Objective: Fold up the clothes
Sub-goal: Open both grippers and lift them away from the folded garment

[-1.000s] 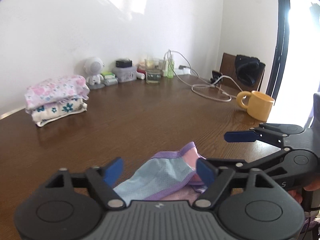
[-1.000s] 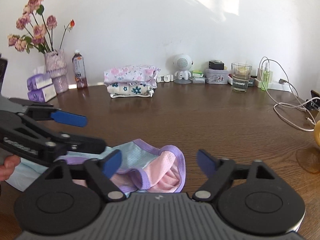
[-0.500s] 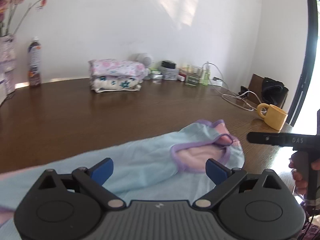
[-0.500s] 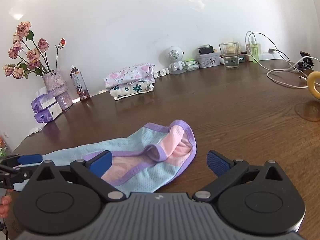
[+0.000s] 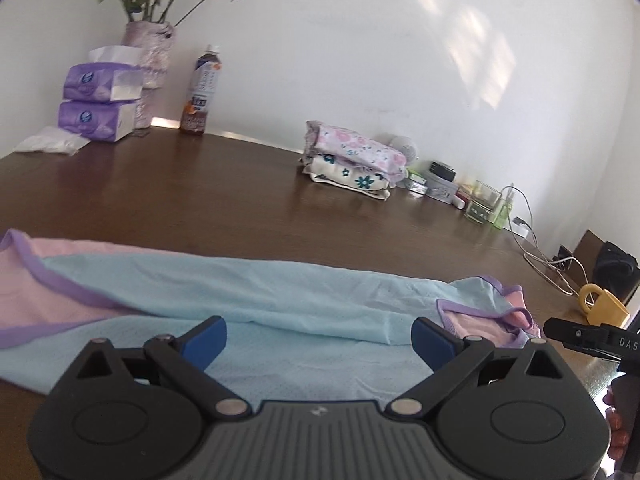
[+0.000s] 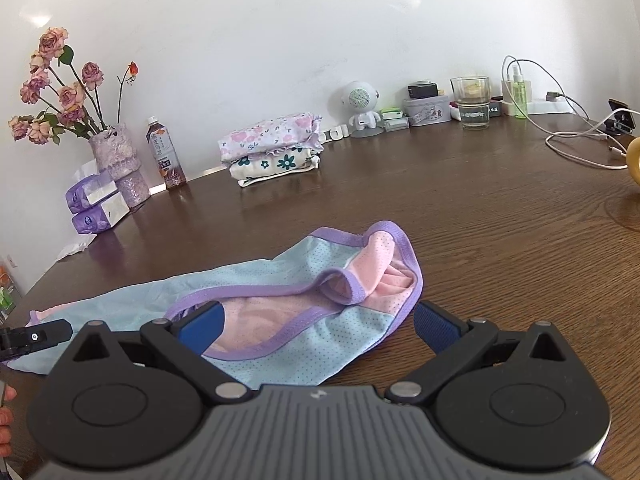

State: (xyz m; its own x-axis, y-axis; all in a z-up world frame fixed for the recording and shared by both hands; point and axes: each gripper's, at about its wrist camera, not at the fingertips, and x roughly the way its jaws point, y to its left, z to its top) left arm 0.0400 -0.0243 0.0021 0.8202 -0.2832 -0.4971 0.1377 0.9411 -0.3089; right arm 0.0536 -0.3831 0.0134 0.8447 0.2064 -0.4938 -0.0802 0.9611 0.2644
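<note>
Change since a second ago: both grippers are drawing apart, and the bunched garment (image 5: 280,300) is now lying stretched out long.
Garment: a light blue mesh piece with purple trim and pink lining is lying across the lower middle of both views, on the dark wooden table (image 6: 500,216).
Progress: two folded floral pieces (image 6: 272,148) are sitting stacked in the upper middle of the right view, near the wall; this garment is only being laid flat, so every fold on it looks yet to be made.
Left gripper (image 5: 318,334): it is hovering low over the cloth's middle, blue fingers spread wide, gripping nothing.
Right gripper (image 6: 318,322): it is hanging over the pink-lined end, also gaping wide and empty.
Hands: fingertips are peeking in at the lower right of the left view, wrapped round the other tool's handle.
</note>
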